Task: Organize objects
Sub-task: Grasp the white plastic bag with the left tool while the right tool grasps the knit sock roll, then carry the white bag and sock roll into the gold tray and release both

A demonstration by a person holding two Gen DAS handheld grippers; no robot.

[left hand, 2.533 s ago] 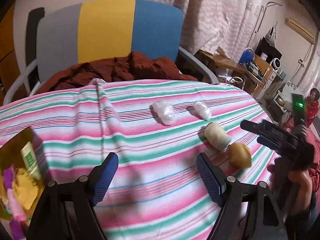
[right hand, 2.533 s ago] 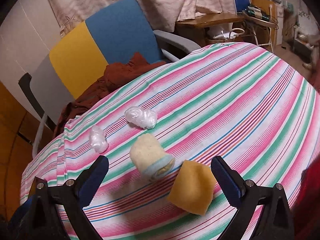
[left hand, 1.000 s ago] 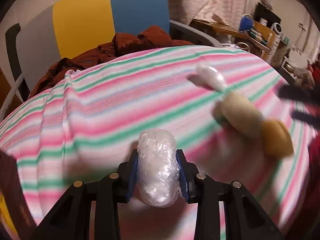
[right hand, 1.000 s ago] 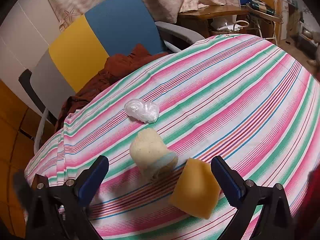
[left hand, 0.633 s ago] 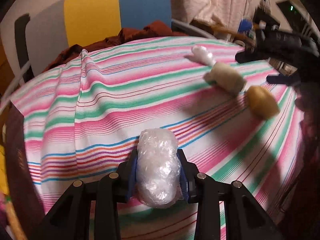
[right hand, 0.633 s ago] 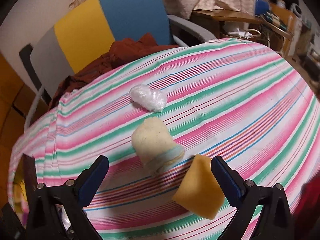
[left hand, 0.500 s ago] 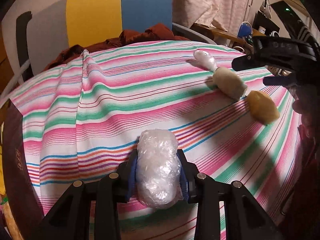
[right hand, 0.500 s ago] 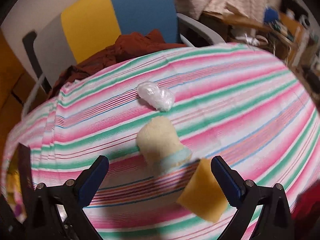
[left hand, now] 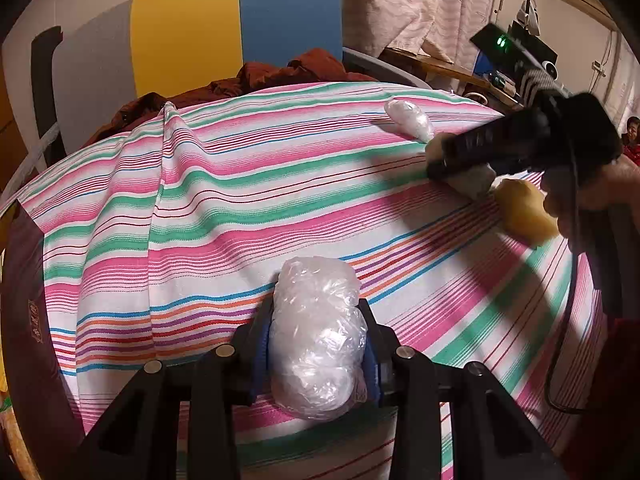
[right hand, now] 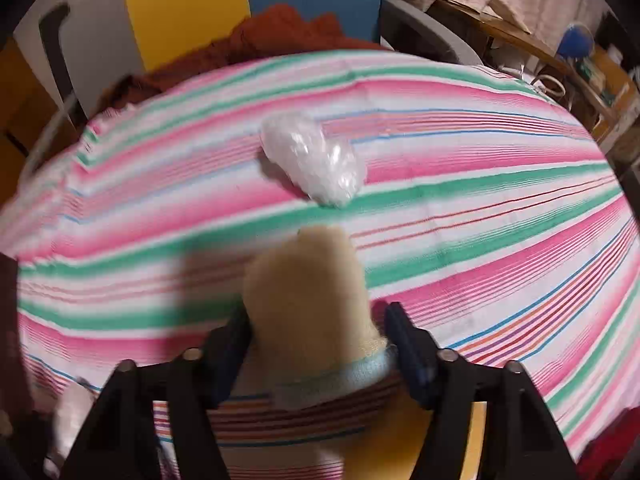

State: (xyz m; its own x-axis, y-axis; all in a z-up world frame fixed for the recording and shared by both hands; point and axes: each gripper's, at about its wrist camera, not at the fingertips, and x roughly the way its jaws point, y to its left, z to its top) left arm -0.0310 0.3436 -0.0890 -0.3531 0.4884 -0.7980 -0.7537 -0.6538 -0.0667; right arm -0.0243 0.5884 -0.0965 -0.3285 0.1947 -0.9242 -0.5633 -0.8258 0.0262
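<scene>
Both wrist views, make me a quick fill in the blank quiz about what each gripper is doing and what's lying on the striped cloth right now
1. The left gripper is shut on a ____ bundle.
2. The right gripper has its fingers on either side of the cream sock roll, whose cuff band is light ____.
3. The yellow sponge lies on the ____ tablecloth.
4. Beyond the sock roll lies a second plastic bundle, held by ____ gripper.

Missing words: plastic; blue; striped; neither
</scene>
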